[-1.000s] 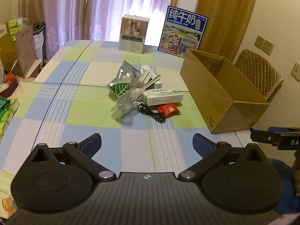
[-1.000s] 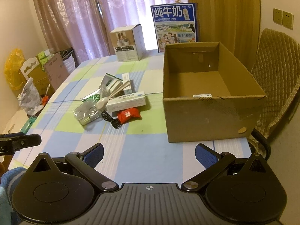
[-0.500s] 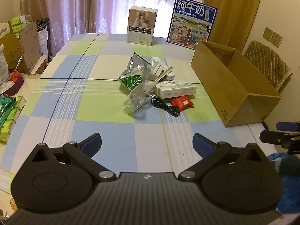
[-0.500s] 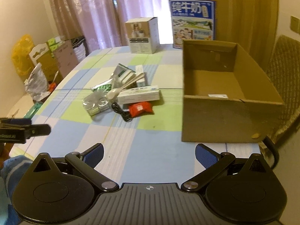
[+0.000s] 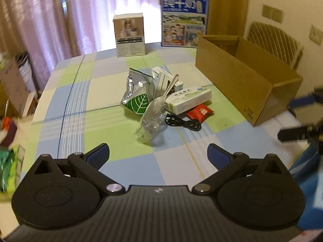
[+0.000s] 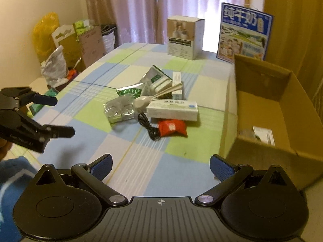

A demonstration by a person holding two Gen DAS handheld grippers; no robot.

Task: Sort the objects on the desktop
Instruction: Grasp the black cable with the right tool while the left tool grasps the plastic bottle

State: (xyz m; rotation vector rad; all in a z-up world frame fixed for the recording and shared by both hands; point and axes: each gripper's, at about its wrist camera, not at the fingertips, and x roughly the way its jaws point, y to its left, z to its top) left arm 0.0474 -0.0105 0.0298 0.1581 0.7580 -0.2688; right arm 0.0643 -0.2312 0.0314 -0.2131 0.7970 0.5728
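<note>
Two pairs of tongs hover above the near edge of a checked tabletop point(image 5: 66, 104), its cloth in pale blue, green and cream squares with fine white stripes. Left tongs point(image 5: 158, 154) and right tongs point(image 6: 160, 164) both stand spread apart with nothing between their blue ribbed pads. Pink curtains point(image 5: 60, 16) hang behind the far end.

On the right sits a long open cardboard box point(image 6: 280, 109), plain brown, with a small printed slip lying on its floor. Far back stand a blue milk carton panel point(image 5: 183, 20) and a white product box point(image 5: 130, 35).

Mid-tabletop lies a loose heap: a crinkled silver foil pouch point(image 5: 137, 92) with a green leaf, a flat white medicine carton point(image 5: 188, 98), a clear plastic blister tray point(image 6: 119, 111), a glossy red sachet point(image 6: 172, 128), a coiled black cable point(image 5: 182, 122) and a pale spoon point(image 6: 144, 100) resting across the top.
</note>
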